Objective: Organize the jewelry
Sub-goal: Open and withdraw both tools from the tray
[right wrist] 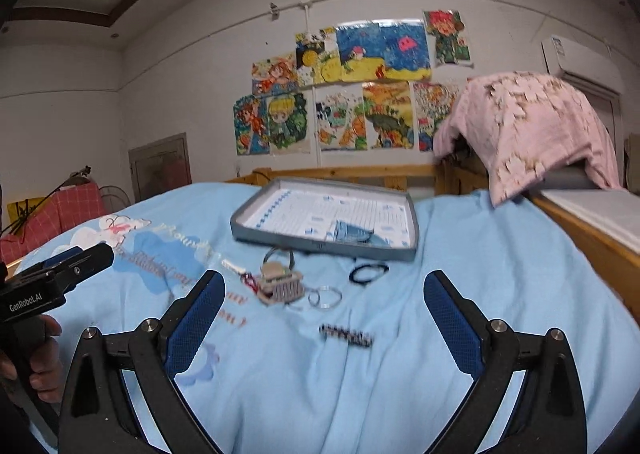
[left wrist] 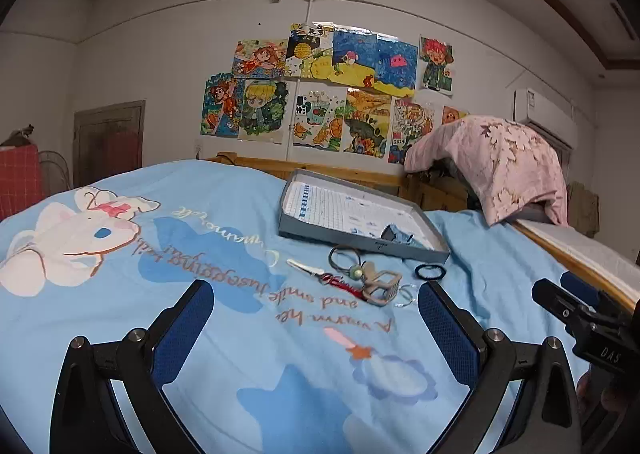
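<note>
A grey shallow tray (left wrist: 362, 236) (right wrist: 320, 242) lies on the blue bedspread with a blue clip (left wrist: 396, 234) (right wrist: 352, 232) in it. In front of it lie a beige claw clip (left wrist: 380, 286) (right wrist: 280, 286), a dark hair tie with beads (left wrist: 346, 256), a black hair tie (left wrist: 430, 270) (right wrist: 368, 272), clear rings (left wrist: 406, 296) (right wrist: 325, 297), a silver and red hairpin (left wrist: 320, 274) and a dark barrette (right wrist: 347, 335). My left gripper (left wrist: 316, 306) is open and empty short of the pile. My right gripper (right wrist: 324, 298) is open and empty above the barrette.
The bedspread (left wrist: 200, 334) covers the whole bed. A wooden bed frame (right wrist: 580, 234) runs along the right and back. A pink cloth (left wrist: 500, 161) hangs over the frame at the right. The other gripper's body shows at each view's edge (left wrist: 580, 318) (right wrist: 48, 282).
</note>
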The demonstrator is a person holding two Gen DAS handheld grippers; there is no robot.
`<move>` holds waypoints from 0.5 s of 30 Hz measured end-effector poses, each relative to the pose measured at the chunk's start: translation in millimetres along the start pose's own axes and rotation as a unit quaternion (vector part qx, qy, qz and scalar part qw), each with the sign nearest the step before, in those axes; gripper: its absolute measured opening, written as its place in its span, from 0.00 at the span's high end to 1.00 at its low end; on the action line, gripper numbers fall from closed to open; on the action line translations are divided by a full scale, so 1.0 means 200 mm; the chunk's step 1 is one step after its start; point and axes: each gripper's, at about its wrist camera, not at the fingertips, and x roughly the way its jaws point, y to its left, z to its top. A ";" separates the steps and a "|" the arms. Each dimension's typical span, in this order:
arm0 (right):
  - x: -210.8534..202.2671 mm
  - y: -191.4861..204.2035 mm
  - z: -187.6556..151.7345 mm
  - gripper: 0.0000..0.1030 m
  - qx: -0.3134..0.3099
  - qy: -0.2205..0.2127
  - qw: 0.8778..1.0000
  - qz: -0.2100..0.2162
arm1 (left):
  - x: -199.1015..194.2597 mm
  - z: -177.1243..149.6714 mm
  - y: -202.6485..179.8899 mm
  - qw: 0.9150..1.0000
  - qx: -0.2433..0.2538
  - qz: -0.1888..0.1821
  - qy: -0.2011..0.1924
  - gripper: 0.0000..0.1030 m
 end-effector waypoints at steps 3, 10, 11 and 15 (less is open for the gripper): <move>0.00 0.00 -0.03 0.05 -0.002 0.011 1.000 -0.002 | 0.01 -0.01 0.02 1.000 -0.004 0.000 0.012 0.00; 0.01 -0.01 -0.01 0.05 0.000 0.021 1.000 0.003 | 0.05 0.02 0.07 1.000 -0.019 0.009 0.015 0.00; 0.01 -0.02 0.00 0.05 0.004 0.017 1.000 0.005 | 0.07 0.03 0.08 1.000 -0.024 0.009 0.014 0.00; 0.04 -0.06 0.09 0.05 0.006 -0.003 1.000 0.014 | 0.15 0.09 0.10 0.999 -0.035 0.004 0.015 0.00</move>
